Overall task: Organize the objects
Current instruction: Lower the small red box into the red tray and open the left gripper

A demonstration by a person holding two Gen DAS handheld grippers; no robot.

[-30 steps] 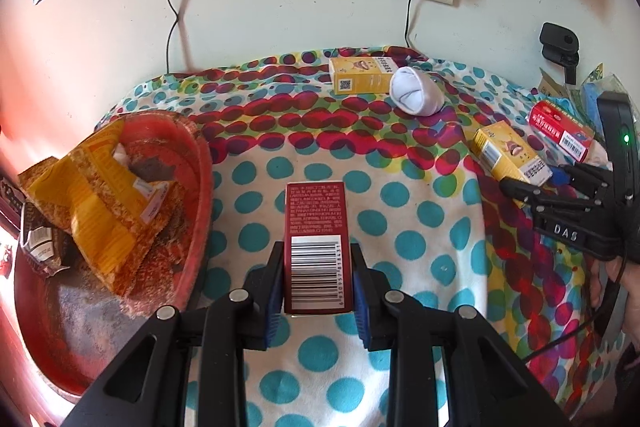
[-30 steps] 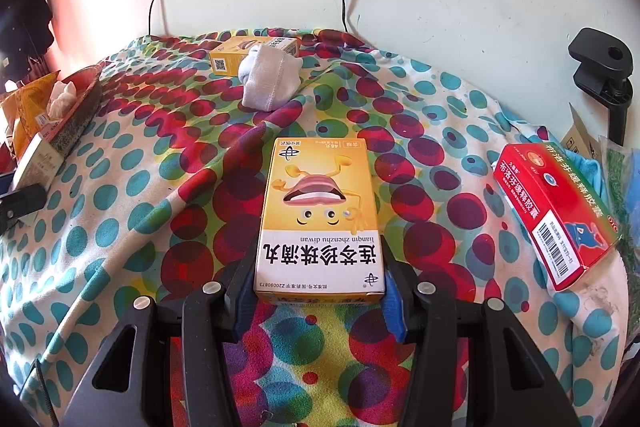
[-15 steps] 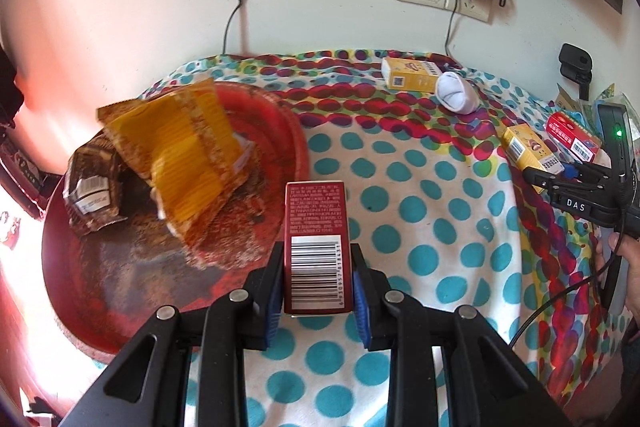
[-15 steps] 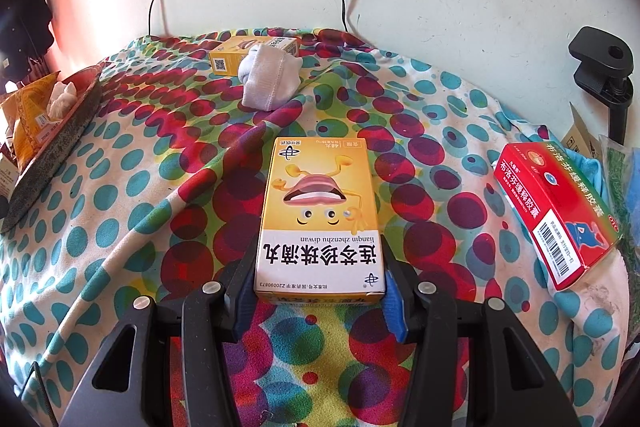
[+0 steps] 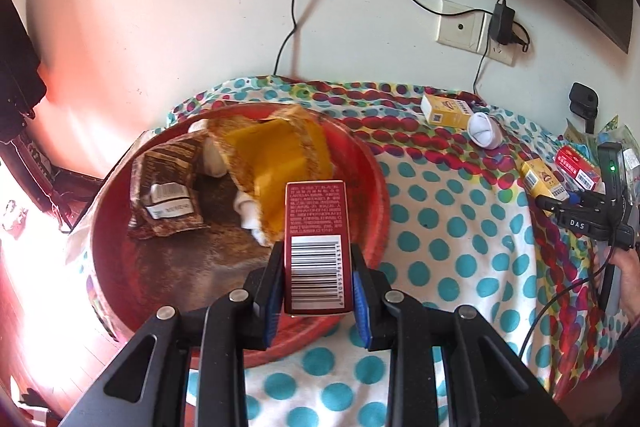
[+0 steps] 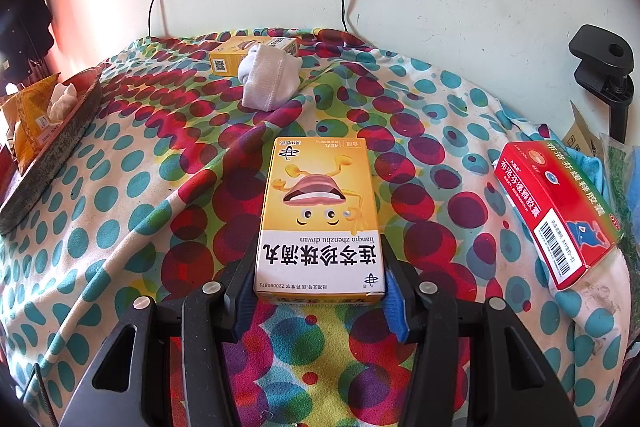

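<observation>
1. Left claw (image 5: 318,289) of mine pinches a dark red box (image 5: 317,243) by its barcode end, both pads pressed on its long sides, and holds it above the near rim of the red basin (image 5: 374,183).
2. Right claw (image 6: 320,291) grips a yellow box (image 6: 320,215) at its near end; that box looks to lie flat on the dotted cloth (image 6: 120,211).
3. Already in the basin, at about 10 to 12 o'clock from the red box: a yellow packet (image 5: 276,163), a brown packet (image 5: 168,195) and something white (image 5: 248,211) beneath them. I take those as sorted.
4. Left on the cloth, seen from the right claw: a second yellow box (image 6: 240,55) and a rolled white sock (image 6: 270,81) at 12 o'clock near the wall, and a bright red box (image 6: 556,215) at 3 o'clock.
5. My judgement: the job is roughly half done. The dark red box needs dropping in the basin, then the yellow one, then the other three.
</observation>
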